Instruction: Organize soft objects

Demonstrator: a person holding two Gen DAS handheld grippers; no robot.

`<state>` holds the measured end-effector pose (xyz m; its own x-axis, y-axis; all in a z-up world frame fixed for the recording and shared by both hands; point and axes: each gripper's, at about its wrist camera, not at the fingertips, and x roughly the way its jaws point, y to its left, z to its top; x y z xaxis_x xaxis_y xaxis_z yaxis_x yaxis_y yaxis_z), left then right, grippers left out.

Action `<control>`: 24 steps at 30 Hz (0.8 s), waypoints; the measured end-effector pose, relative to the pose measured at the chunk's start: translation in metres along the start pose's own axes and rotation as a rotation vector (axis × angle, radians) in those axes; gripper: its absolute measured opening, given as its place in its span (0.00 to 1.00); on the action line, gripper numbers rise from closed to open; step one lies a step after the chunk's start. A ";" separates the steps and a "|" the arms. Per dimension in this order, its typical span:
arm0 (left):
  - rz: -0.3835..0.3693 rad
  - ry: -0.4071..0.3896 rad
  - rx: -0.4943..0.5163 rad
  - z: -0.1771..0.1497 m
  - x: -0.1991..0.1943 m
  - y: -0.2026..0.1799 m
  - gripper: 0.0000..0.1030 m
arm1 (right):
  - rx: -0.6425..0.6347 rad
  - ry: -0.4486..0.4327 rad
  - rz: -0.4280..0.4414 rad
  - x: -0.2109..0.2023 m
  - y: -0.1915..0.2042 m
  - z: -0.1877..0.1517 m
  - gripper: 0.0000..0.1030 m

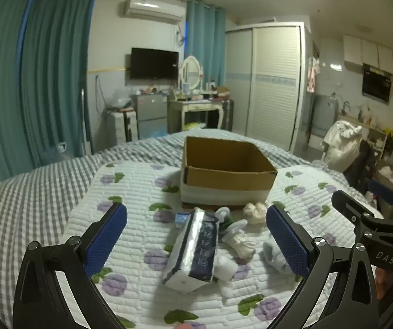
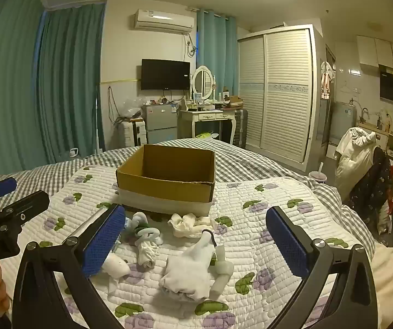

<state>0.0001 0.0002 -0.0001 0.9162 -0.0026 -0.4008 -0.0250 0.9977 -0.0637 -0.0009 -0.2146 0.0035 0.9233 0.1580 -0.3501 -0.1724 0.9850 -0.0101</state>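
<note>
Scattered on the quilted floral bedspread [image 2: 278,205], just in front of an open cardboard box [image 2: 169,175]: a soft pack of tissues [image 1: 193,249] in crinkled silver-and-navy wrap, lying lengthwise between the left claw [image 1: 196,235] fingers but touched by neither. Beside it, a limp white glove [image 2: 191,266] partly covering a pale tube-like piece, hard to identify. Further back, a crumpled cream cloth [image 2: 188,223] close to the box's front wall, and a small rolled white sock [image 2: 147,252] with looped greenish-white bits above it, too tangled to name. Pale blue soft item [image 1: 273,255] half hidden behind the left claw's right pad.

Left claw spread wide, holding nothing. Right claw [image 2: 196,244] likewise wide apart and empty, poised above the glove; its left pad blocking part of the tissue pack in the right wrist view.

Box interior visible only at the far walls; contents cannot be judged. Box bottom band white, upper part plain brown.

Beyond the bed: teal curtains [image 2: 67,82], wall television [image 2: 165,74], white louvred wardrobe [image 2: 278,93].
</note>
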 end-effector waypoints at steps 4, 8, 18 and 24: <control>0.002 0.002 0.003 0.000 0.000 0.001 1.00 | 0.005 0.006 0.006 0.000 0.000 0.000 1.00; 0.002 -0.007 0.001 0.001 -0.003 0.006 1.00 | 0.000 0.014 0.005 0.002 -0.002 0.000 1.00; 0.019 -0.002 0.022 -0.001 0.001 -0.002 1.00 | -0.002 0.025 0.003 0.004 0.002 -0.007 1.00; 0.022 -0.002 0.027 0.000 -0.001 -0.001 1.00 | -0.004 0.029 0.001 0.006 0.003 -0.007 1.00</control>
<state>-0.0010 -0.0011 0.0007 0.9163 0.0192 -0.4000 -0.0341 0.9990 -0.0301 0.0016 -0.2115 -0.0054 0.9127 0.1569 -0.3774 -0.1748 0.9845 -0.0135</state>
